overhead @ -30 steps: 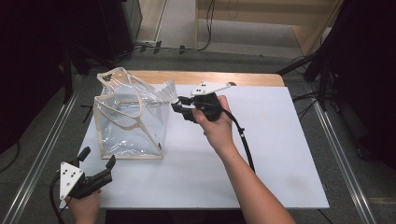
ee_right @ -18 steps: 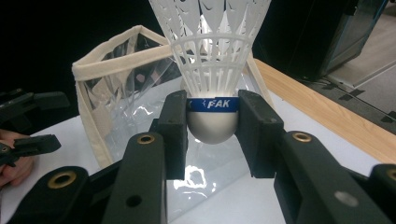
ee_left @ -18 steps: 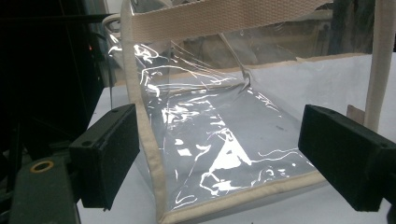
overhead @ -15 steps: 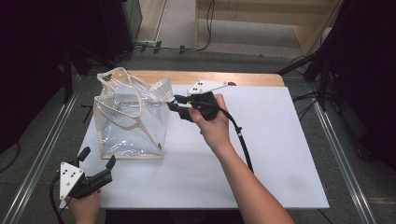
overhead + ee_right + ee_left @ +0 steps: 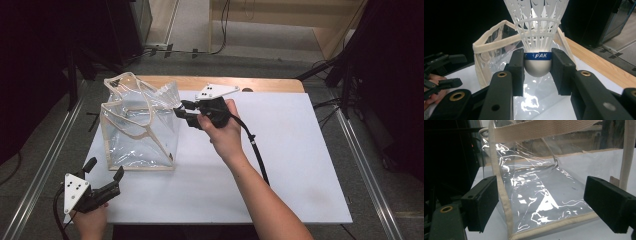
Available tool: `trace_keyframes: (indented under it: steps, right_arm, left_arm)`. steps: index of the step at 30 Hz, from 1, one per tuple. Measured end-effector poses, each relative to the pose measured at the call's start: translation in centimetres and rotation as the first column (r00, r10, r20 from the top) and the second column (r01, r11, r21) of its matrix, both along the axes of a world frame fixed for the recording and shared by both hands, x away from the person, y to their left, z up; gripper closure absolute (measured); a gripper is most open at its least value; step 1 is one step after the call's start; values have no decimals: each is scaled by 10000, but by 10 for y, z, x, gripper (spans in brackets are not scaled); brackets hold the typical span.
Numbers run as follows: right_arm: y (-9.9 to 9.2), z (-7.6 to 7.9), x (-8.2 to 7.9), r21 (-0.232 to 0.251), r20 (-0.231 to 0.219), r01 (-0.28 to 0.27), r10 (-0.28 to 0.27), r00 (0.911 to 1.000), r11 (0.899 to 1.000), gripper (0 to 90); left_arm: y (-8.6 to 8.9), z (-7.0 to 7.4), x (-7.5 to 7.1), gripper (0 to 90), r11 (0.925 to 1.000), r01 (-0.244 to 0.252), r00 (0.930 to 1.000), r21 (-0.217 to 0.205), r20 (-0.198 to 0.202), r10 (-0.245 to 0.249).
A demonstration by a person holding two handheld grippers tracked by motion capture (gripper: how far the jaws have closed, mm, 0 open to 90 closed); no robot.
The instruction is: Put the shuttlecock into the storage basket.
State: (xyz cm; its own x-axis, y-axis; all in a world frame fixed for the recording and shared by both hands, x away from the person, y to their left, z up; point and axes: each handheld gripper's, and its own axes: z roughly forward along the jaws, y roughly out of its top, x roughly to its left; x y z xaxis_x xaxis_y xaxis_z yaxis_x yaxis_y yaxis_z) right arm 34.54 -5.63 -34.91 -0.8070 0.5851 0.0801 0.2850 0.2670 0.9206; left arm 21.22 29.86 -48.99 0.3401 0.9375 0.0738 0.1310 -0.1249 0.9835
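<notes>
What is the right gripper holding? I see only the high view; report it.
Observer: The right gripper is shut on a white plastic shuttlecock, clamped at its rounded base.
Operator: Read me any marking on it.
Observer: A blue band just above the base reads FAK.
Operator: Now report what the left gripper faces.
Observer: The left gripper is open. The clear bag with beige trim lines up between its jaws, and the pads are not pressing it.
</notes>
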Motion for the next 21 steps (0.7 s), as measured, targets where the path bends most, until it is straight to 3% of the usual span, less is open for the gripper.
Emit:
trace_keyframes:
  steps: [21]
  right_arm:
    - [12,8,-1,189,154,-287,284,9995,9994,623]
  left_arm:
    - [0,0,0,133,10000,-11,10000,-20,-2,11]
